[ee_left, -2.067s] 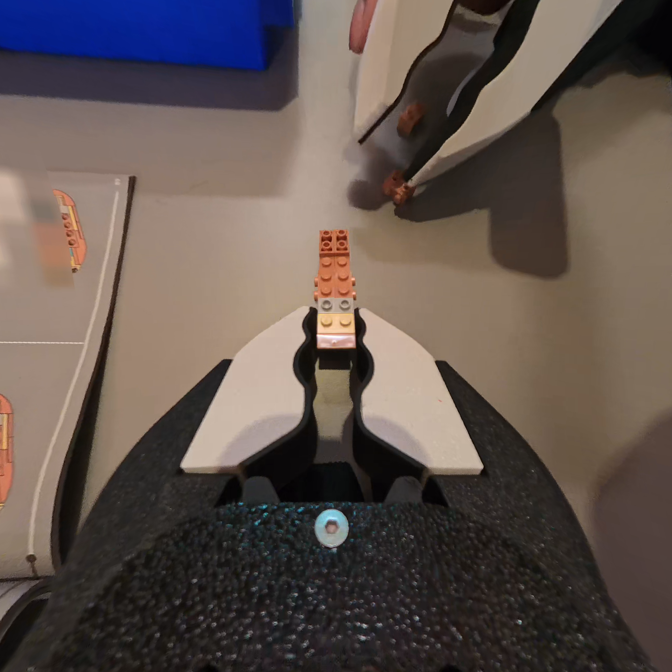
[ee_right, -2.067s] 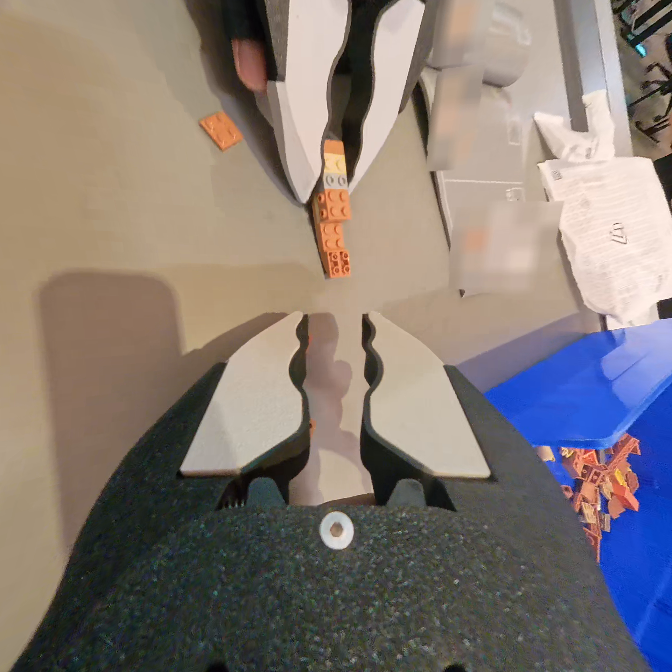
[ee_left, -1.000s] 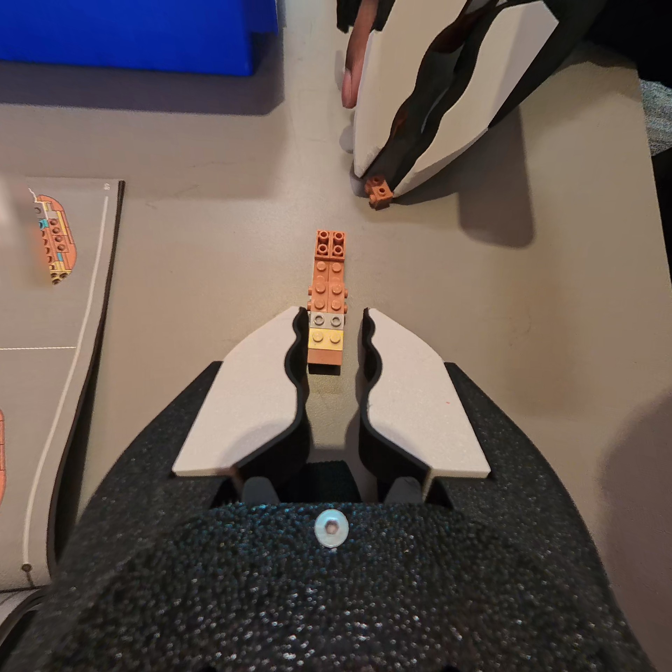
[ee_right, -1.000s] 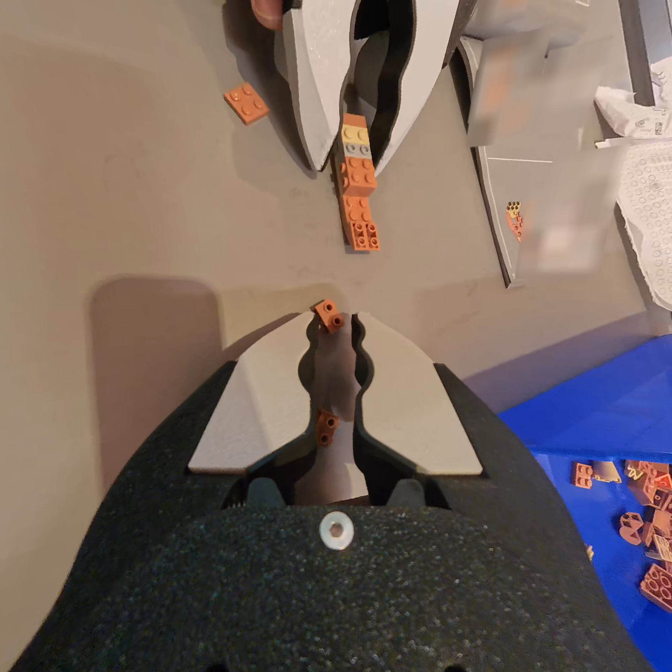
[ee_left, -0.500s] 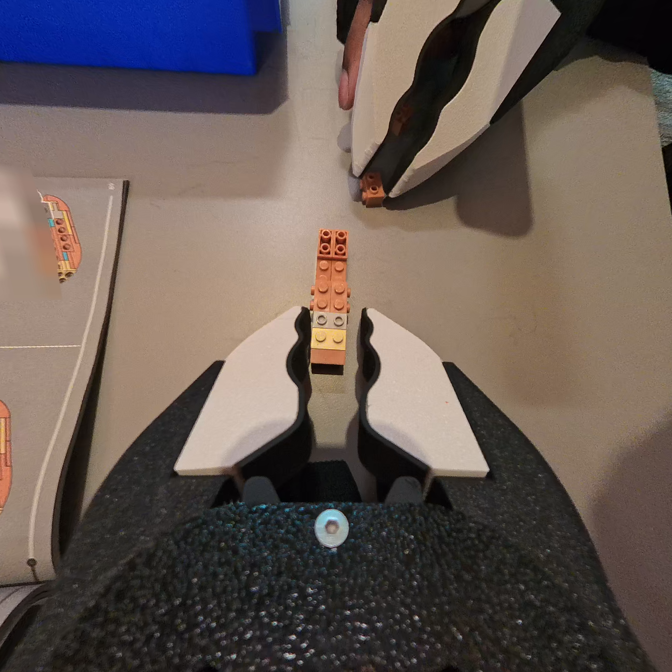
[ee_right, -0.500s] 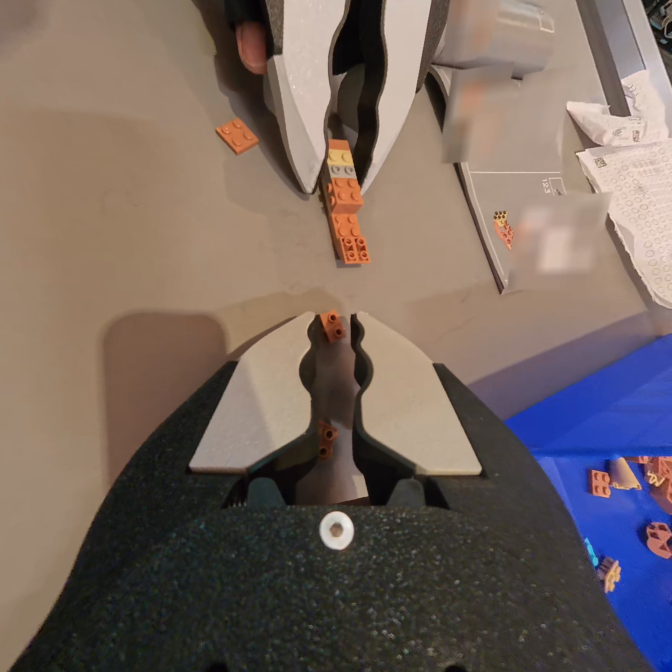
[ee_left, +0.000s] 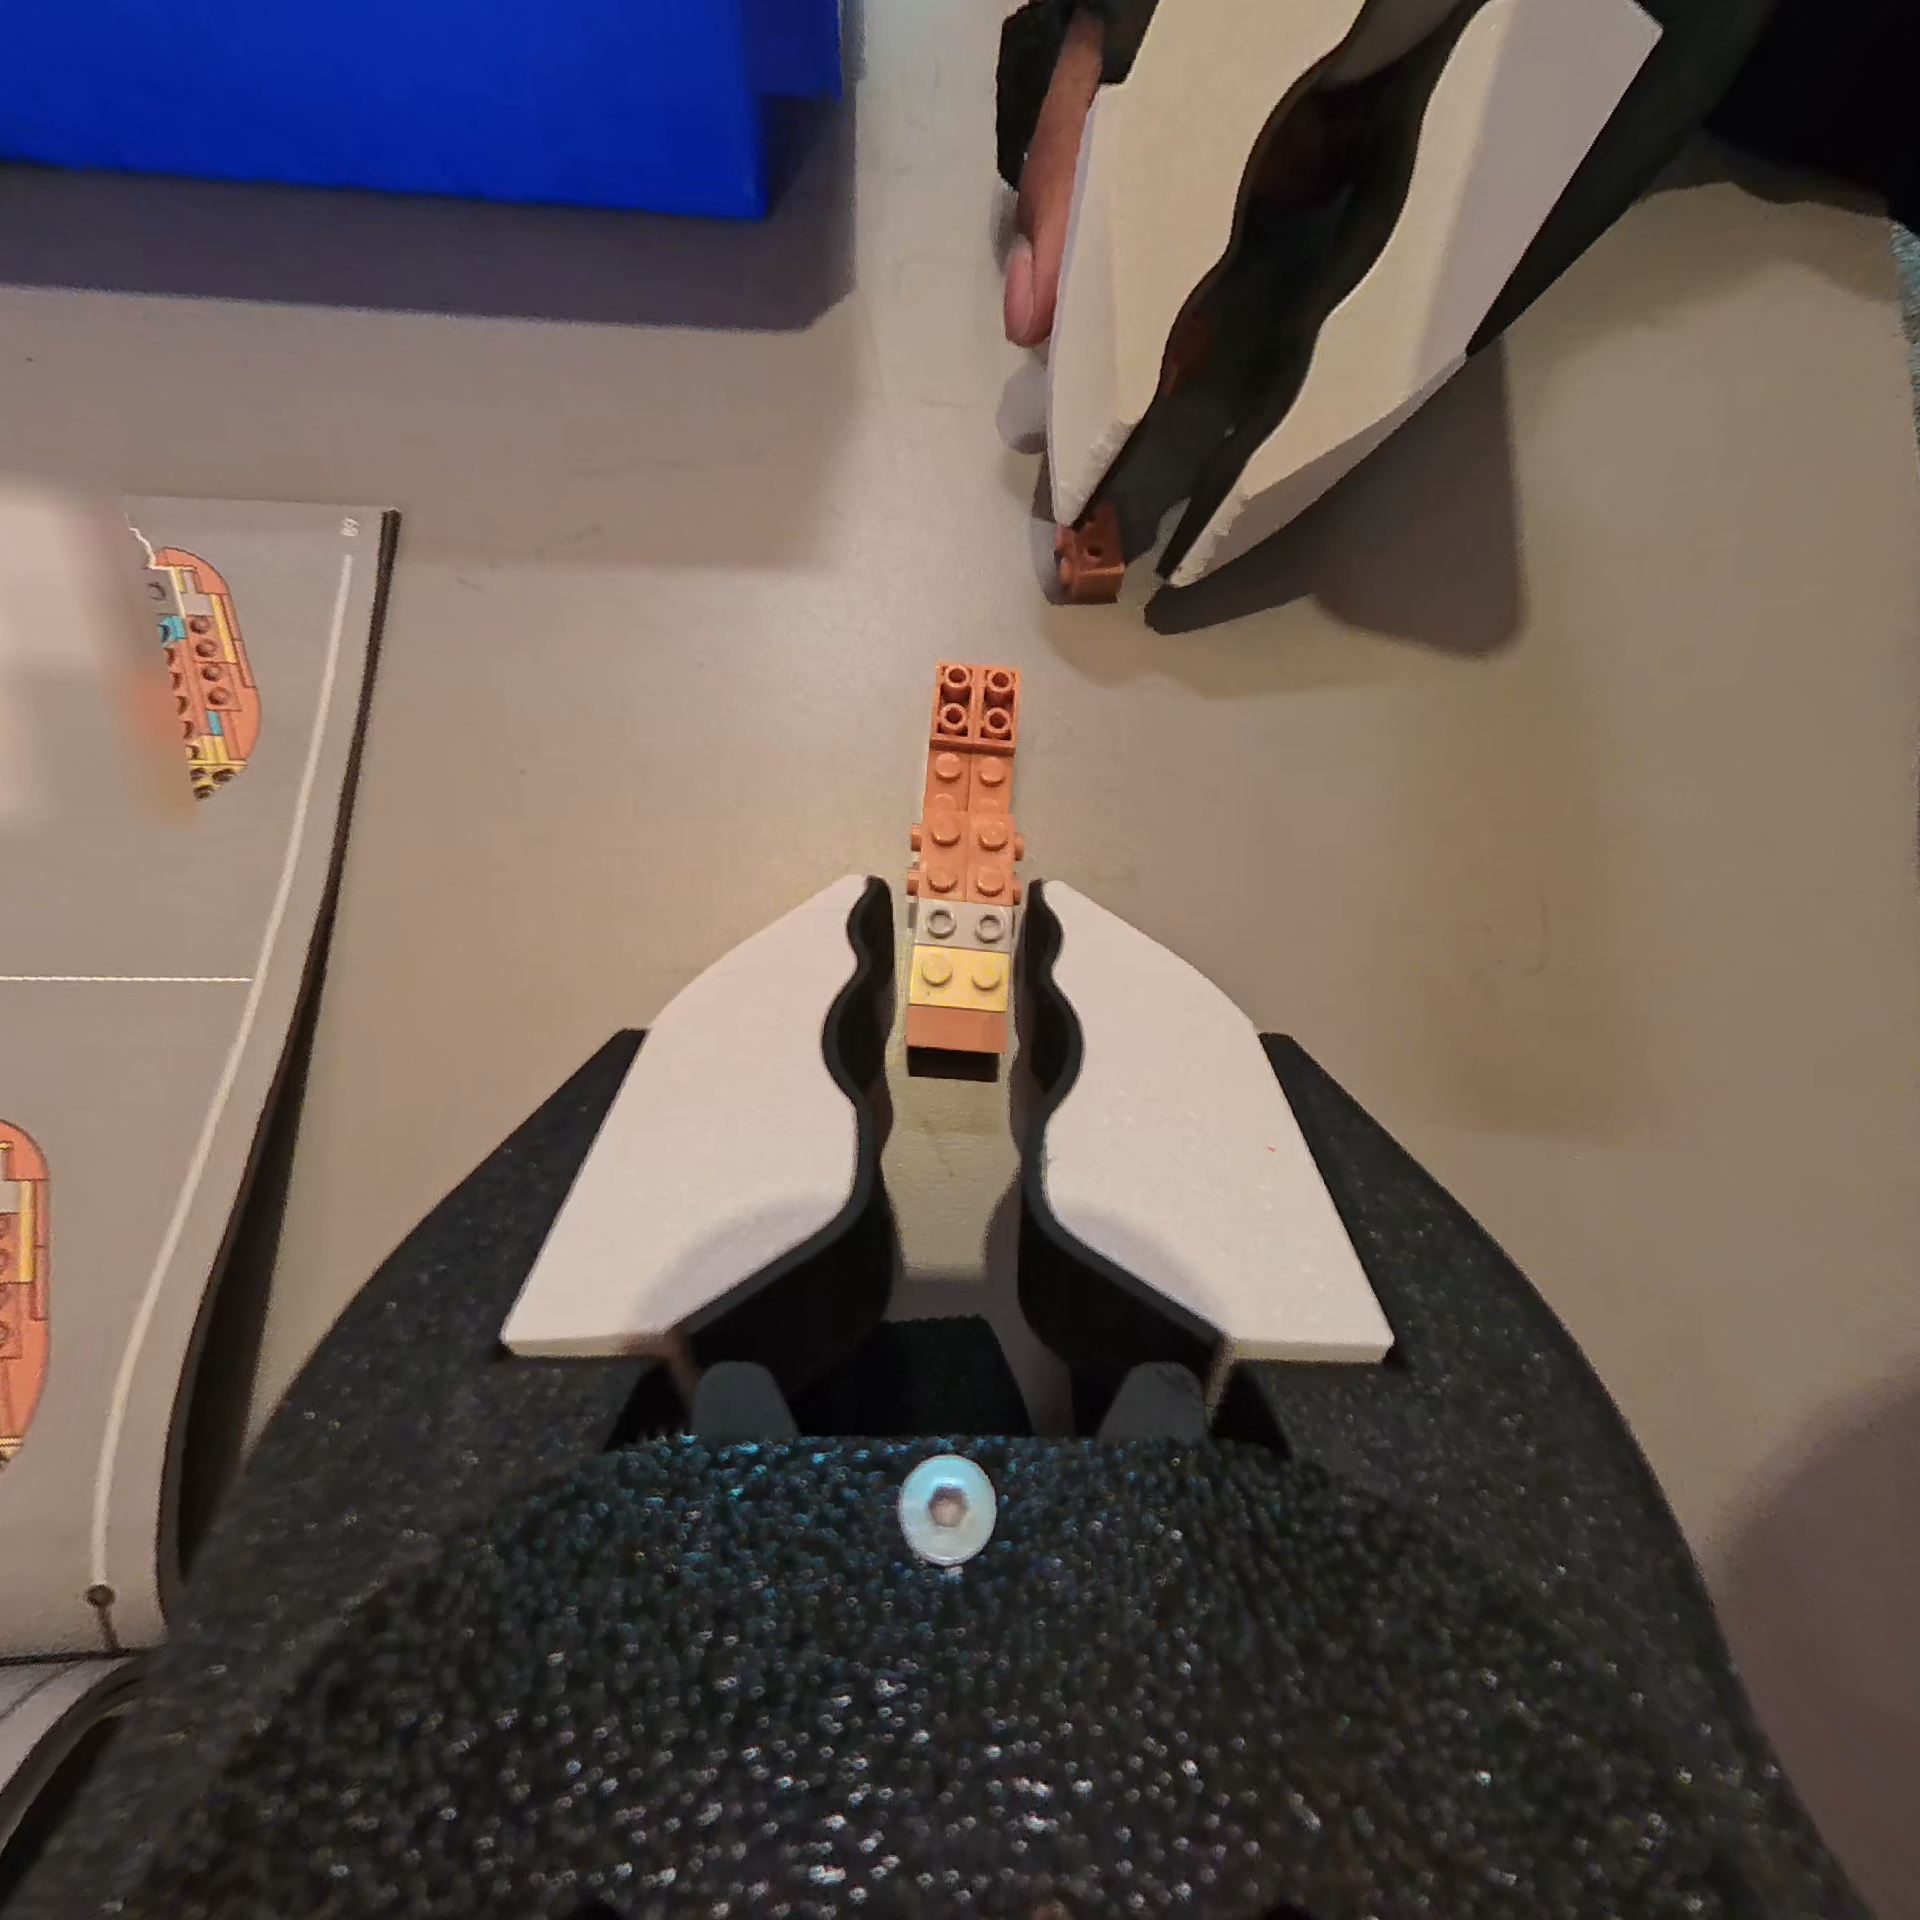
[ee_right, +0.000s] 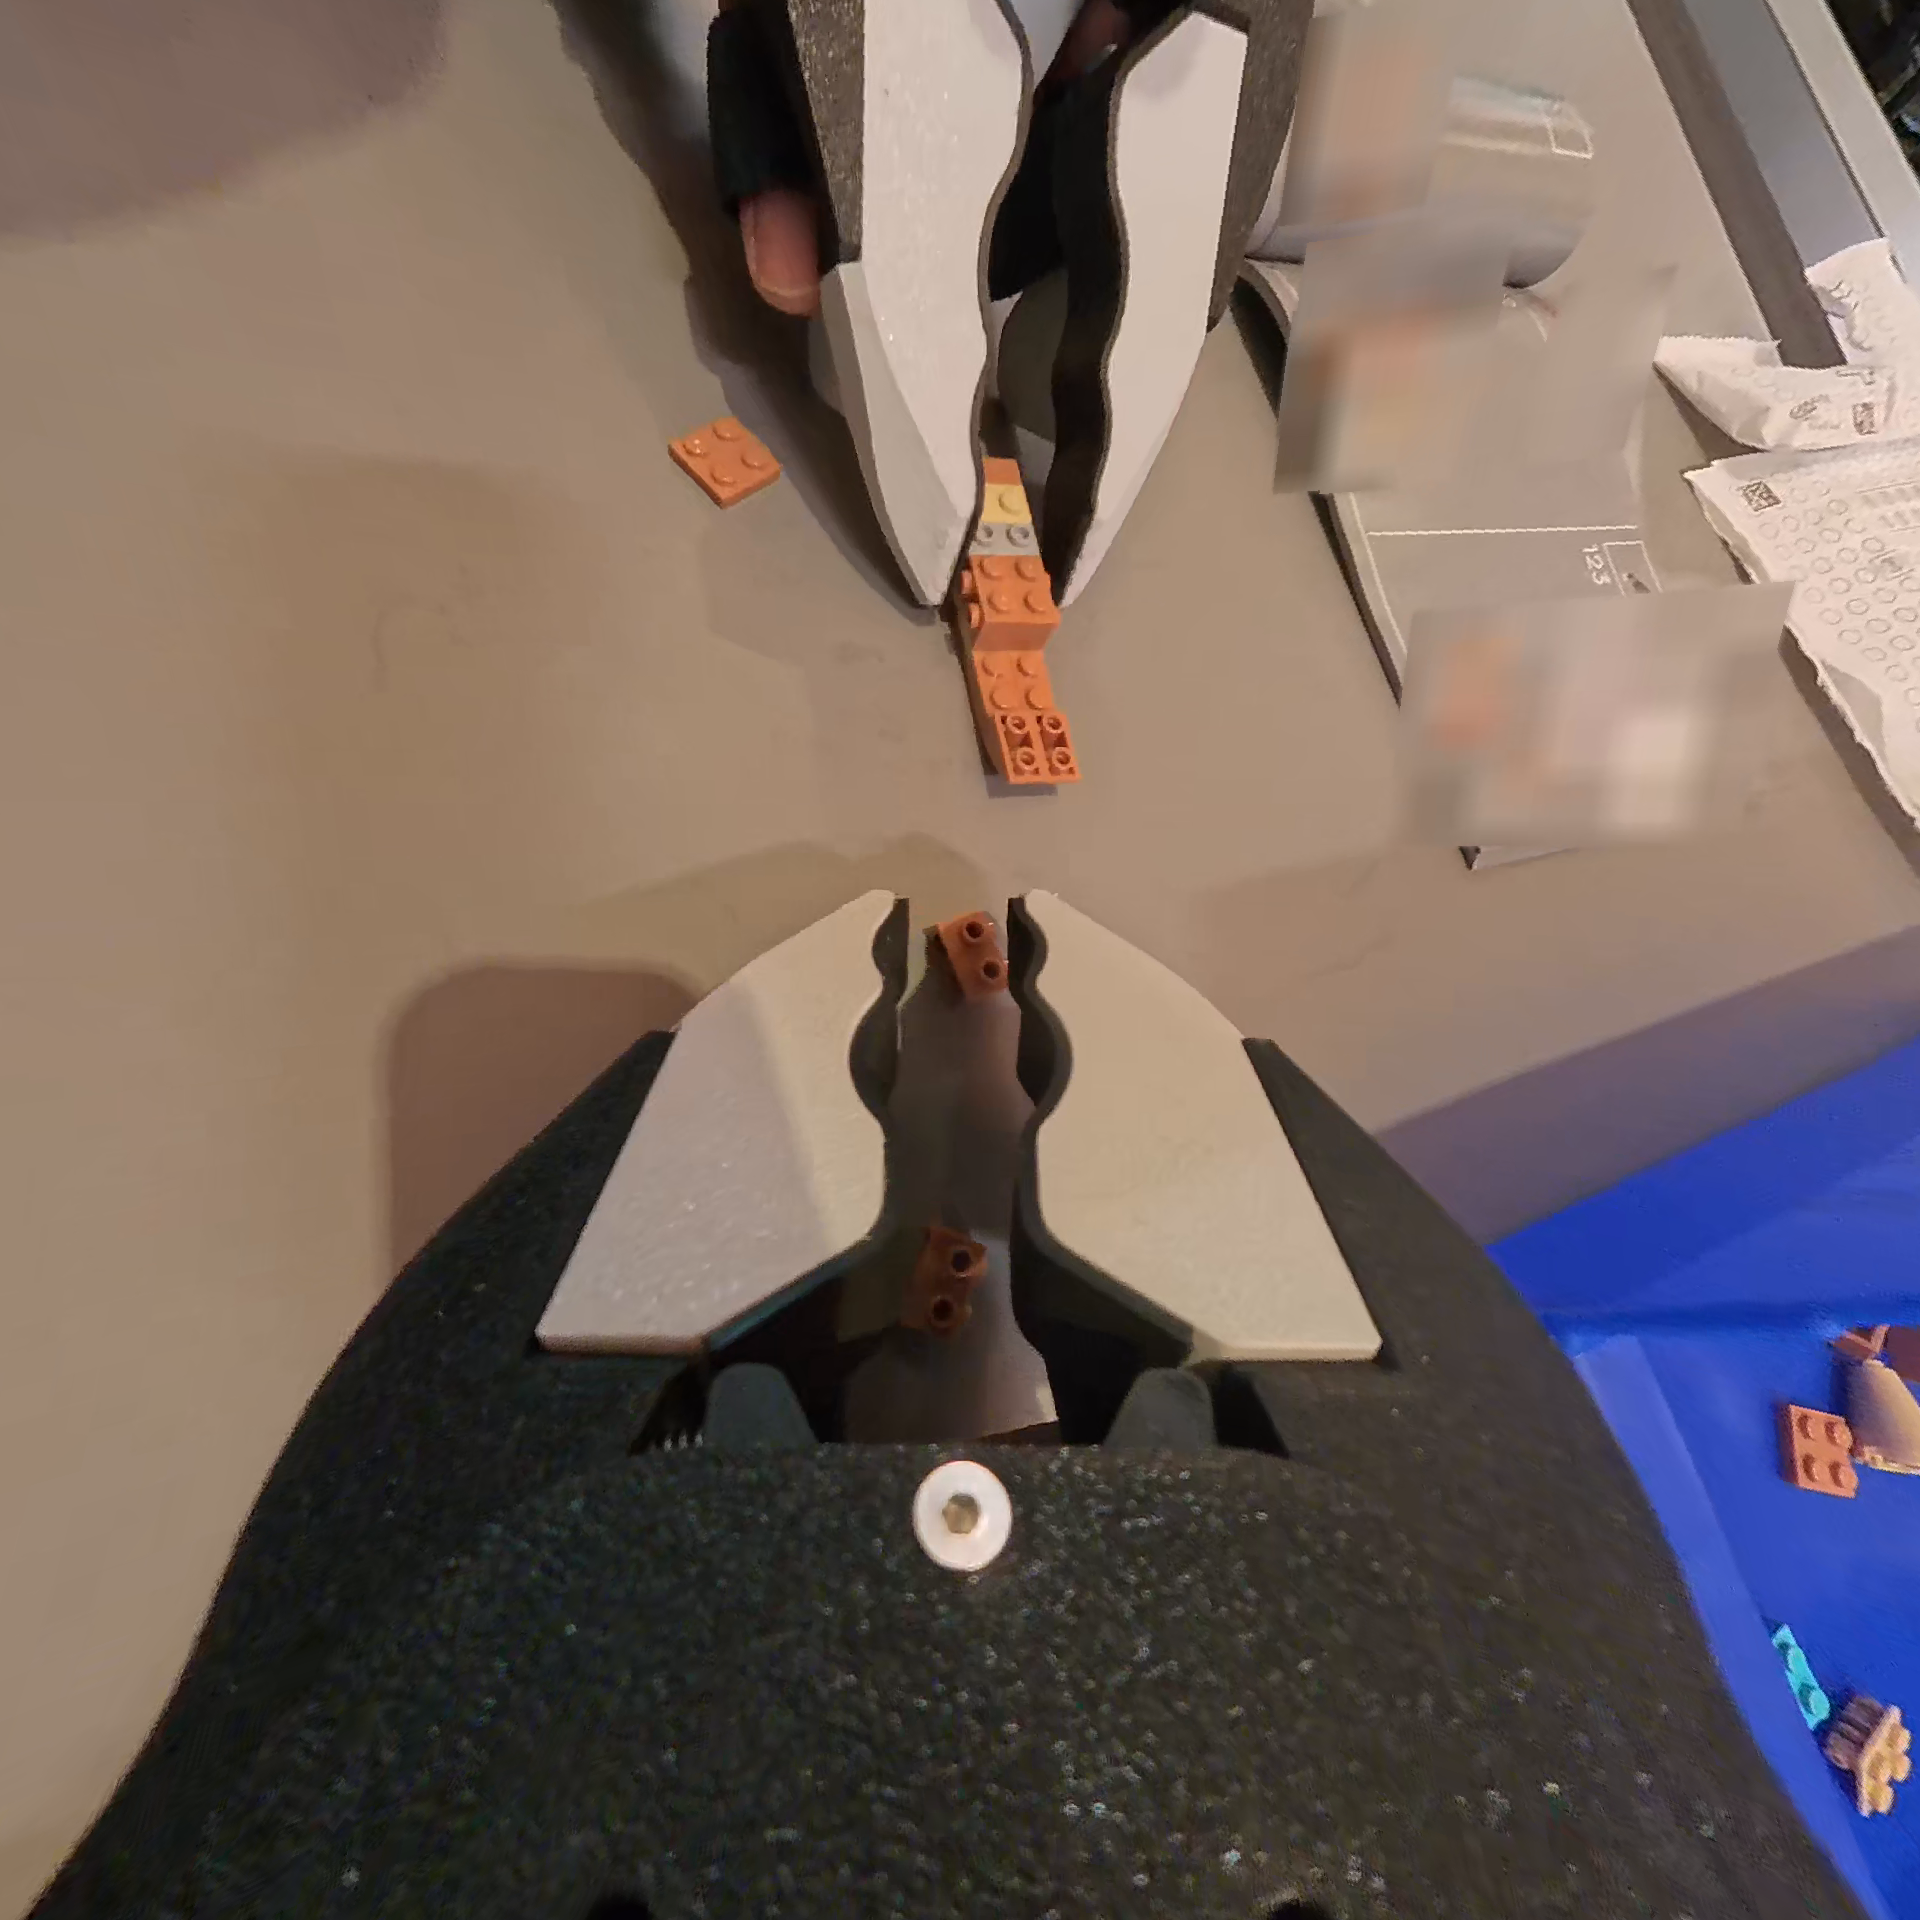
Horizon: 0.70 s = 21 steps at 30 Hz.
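My left gripper (ee_left: 958,940) straddles the near end of a long brick assembly (ee_left: 966,831) that lies flat on the grey table (ee_left: 1455,935). Its grey and yellow bricks sit between my pads, which stand close on either side; I cannot tell whether they press. The orange rest of the assembly stretches away toward 12 o'clock.

My right gripper (ee_right: 961,935) stands open around a small brown brick (ee_right: 974,956): the brick leans on one pad, with a gap to the other. A second brown brick (ee_right: 945,1288) sits deeper between the fingers.

From the right view, an orange plate (ee_right: 724,462) lies at 11 o'clock, an instruction booklet (ee_right: 1507,561) at 2 o'clock, and a blue bin (ee_right: 1662,1299) at 4 o'clock.
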### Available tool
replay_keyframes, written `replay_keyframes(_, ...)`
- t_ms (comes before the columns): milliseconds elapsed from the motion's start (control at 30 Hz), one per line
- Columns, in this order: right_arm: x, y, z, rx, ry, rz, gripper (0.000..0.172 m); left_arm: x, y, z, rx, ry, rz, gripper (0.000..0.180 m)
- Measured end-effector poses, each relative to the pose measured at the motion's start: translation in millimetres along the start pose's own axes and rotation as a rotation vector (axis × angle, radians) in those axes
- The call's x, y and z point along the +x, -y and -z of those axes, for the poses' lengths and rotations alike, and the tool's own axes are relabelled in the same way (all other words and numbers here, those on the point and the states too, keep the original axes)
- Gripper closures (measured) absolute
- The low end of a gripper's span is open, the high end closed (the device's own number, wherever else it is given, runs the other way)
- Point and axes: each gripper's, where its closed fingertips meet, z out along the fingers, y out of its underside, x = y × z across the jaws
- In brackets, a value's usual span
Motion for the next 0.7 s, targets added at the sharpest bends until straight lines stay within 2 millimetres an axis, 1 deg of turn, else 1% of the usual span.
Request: replay_keyframes(700, 0.8, 2.2, 0.9, 0.021, 0.014, -0.019, 0.147, -1.3, 3.0, 2.0, 0.026, -0.013, 0.026, 0.154)
